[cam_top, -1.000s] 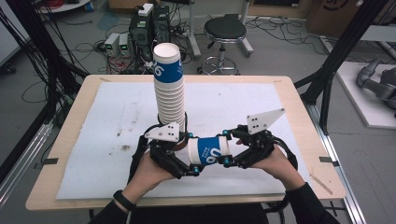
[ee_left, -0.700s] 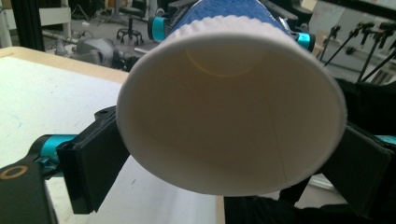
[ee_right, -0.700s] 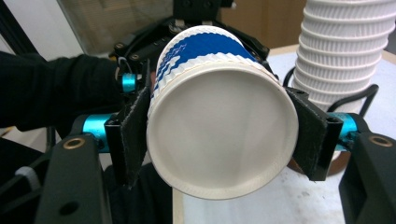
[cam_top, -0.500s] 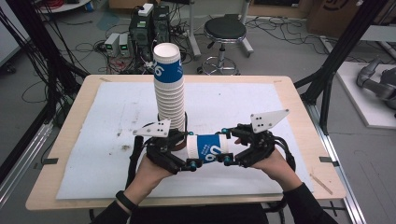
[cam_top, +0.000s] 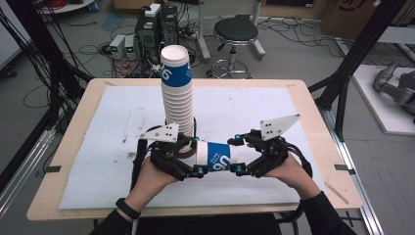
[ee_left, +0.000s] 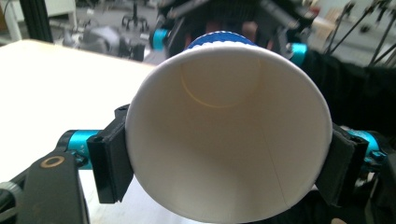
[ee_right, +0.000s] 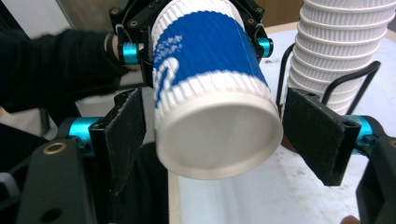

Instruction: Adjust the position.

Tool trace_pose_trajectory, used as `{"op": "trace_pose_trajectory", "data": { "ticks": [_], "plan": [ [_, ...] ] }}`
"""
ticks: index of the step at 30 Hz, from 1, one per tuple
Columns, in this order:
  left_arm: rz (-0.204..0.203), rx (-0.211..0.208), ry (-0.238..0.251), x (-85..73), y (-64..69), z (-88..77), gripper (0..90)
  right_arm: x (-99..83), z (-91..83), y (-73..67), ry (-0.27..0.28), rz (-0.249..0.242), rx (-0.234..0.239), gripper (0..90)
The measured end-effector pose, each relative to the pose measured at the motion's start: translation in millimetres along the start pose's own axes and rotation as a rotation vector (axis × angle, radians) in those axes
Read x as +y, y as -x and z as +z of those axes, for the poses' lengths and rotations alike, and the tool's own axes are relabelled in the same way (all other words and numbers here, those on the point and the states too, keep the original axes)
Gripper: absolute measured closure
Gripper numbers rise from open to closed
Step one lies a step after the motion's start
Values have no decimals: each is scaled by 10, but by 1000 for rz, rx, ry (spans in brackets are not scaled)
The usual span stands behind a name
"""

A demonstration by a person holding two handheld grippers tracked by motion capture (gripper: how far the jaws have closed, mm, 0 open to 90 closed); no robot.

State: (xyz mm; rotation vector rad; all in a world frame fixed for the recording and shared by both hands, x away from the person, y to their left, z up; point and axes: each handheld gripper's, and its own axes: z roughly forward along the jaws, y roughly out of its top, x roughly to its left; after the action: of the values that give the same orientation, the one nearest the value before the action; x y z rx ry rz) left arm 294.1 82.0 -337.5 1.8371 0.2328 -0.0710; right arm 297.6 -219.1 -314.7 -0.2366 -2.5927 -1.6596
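A: Count?
B: One ribbed blue-white paper cup (cam_top: pixel 215 155) held sideways above the counter (cam_top: pixel 303 127); one tall cup stack (cam_top: pixel 177 95) behind.
A: Jaws?
B: Left gripper (ee_left: pixel 224 161) just closed, clamping the rim. Right gripper (ee_right: pixel 212 137) just opened, pads clear of the base.

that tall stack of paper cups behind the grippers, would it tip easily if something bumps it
Probably yes: the stack of cups stands tall and narrow and already leans a little. The thin black wire holder reaches only its lowest cups, so a knock near the top would likely topple it. Being ribbed paper, it is probably light and would resist little.
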Motion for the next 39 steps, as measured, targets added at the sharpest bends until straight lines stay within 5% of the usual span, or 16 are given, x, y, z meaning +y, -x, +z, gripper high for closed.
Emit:
{"op": "trace_pose_trajectory", "data": {
  "ticks": [4, 19, 27, 31, 39],
  "plan": [
    [21, 13, -55, 33, 22, 18, 209, 35, 28, -51, -90, -52, -38, 220],
    [28, 2, -76, 52, 48, 55, 208, -17, 216, -52, -180, -80, -31, 285],
    [19, 39, 12, 33, 71, 53, 106, -40, 173, -13, -111, -61, -11, 296],
    [-47, -12, 158, -39, 30, 29, 73, -35, 72, 5, 2, -24, -4, 297],
    [-80, -67, 226, -29, 24, 18, 79, -54, 110, -11, 53, -42, -2, 297]
  ]
}}
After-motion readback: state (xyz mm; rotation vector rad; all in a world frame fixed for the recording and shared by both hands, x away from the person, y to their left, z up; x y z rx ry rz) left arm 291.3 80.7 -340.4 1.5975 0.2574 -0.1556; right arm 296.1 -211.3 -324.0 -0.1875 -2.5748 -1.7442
